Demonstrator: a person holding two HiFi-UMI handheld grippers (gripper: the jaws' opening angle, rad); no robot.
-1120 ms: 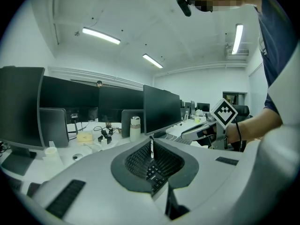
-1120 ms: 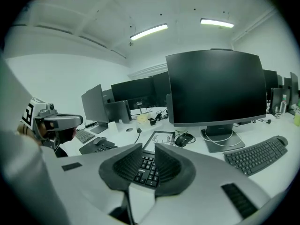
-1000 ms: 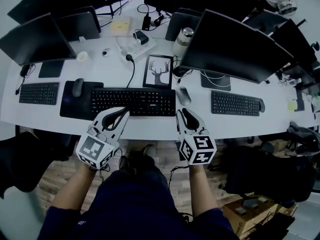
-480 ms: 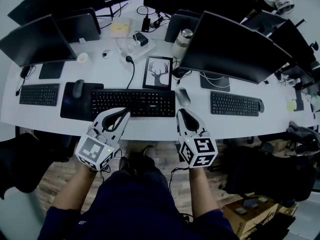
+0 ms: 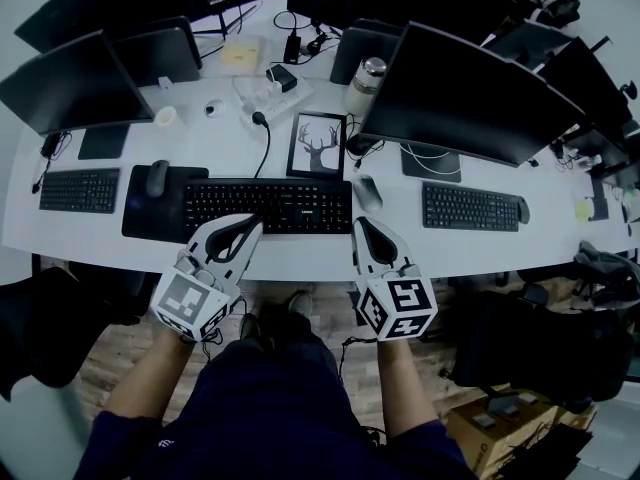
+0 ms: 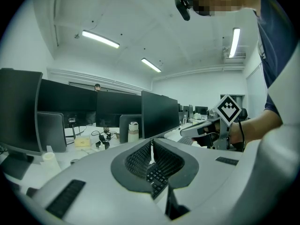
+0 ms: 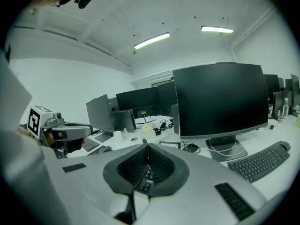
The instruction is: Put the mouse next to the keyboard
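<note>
One grey oval mouse (image 5: 368, 193) is lying slightly tilted on the long white desk (image 5: 300, 254), just beyond the tips of the right claw (image 5: 360, 225) and just beside the right end of the black keyboard (image 5: 266, 205). Whether the two are touching is not showing. The right claw's jaws have just been closing and are meeting with nothing between them. The left claw (image 5: 254, 225) is likewise clenched and empty, hovering at the keyboard's near edge.

The mouse is appearing small and dim, its buttons unreadable, and in the right gripper view the claw's own jaws are covering it. A darker mouse (image 5: 157, 177) is sitting on a black mat (image 5: 140, 213), well off the left claw's outer side.

The desk's front edge is running just beneath both claws. Bare white surface is stretching from the grey mouse, off the right claw's outer side, to a second black keyboard (image 5: 468, 208).
</note>
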